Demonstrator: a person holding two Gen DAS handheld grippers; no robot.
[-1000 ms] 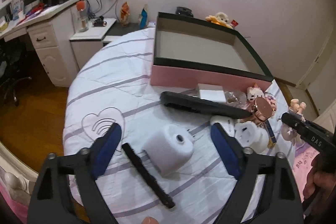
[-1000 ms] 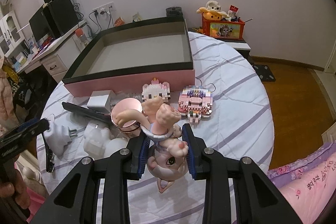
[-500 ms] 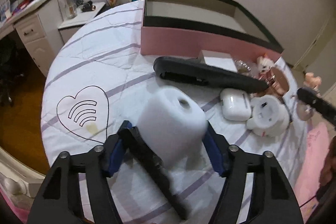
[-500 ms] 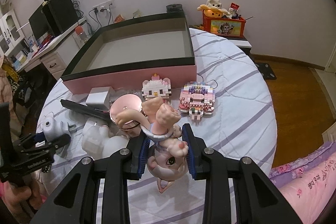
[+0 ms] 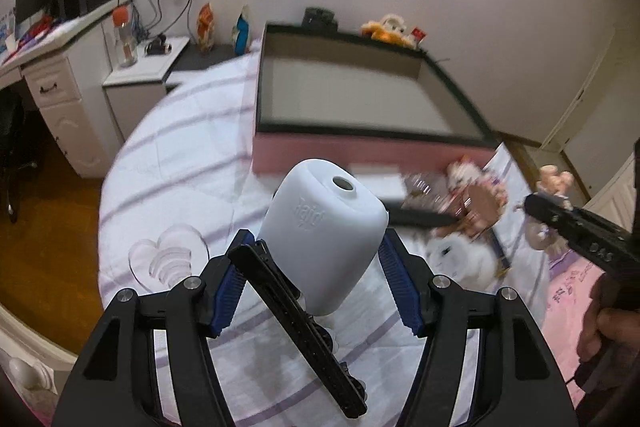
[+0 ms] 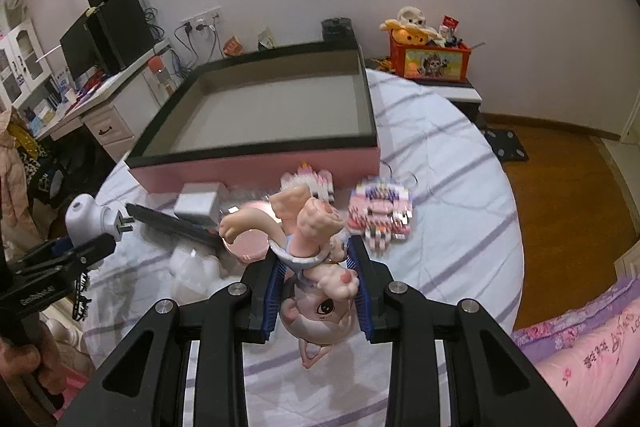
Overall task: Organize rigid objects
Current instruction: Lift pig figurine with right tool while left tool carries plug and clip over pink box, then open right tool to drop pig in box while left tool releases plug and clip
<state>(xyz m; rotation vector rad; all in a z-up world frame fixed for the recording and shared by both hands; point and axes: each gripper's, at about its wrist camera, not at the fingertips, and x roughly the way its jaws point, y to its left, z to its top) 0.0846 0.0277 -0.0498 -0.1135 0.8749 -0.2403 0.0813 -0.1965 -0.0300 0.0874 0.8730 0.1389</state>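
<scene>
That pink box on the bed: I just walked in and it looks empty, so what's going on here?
A person is tidying small items with two handheld grippers. The left gripper has closed on a white plug-in adapter, a black comb caught alongside it. The right gripper holds a pink cartoon figurine upside down. The pink box is empty; block toys and other items lie in front of it.
</scene>
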